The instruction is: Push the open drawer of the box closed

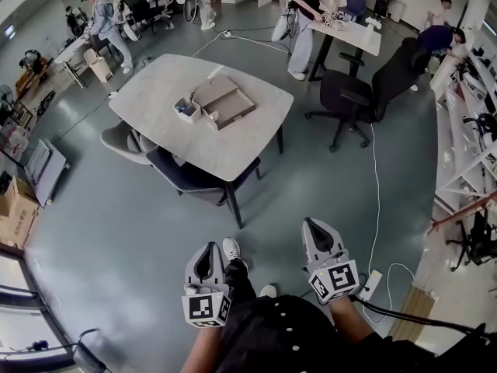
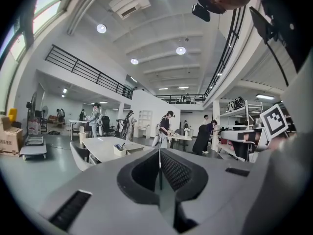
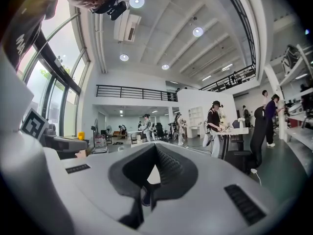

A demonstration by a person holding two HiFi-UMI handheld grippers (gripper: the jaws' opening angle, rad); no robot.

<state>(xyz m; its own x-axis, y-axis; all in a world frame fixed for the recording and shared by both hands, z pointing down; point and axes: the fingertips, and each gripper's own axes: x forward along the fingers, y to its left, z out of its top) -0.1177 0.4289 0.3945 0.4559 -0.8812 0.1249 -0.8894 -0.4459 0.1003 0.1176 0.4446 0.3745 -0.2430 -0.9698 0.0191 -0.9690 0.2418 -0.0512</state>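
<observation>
Grey box [image 1: 227,99] sits on the table [image 1: 155,92], well ahead of your tongs, nearer the left pair, with its white drawer [image 1: 186,109] sticking out. Your left tongs [image 1: 210,249] and right tongs [image 1: 313,225] are both closed and empty. Dark chair [image 1: 194,179] stands at the table's near edge.

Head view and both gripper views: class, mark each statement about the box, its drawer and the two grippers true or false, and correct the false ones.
1. The box lies on the table. True.
2. The drawer is pushed fully in. False: it sticks out from the box's side.
3. The left gripper touches the drawer. False: it is held close to the person's body, far from the table.
4. The right gripper has its jaws wide apart. False: they are together, with nothing between them.
5. Both grippers are empty. True.
</observation>
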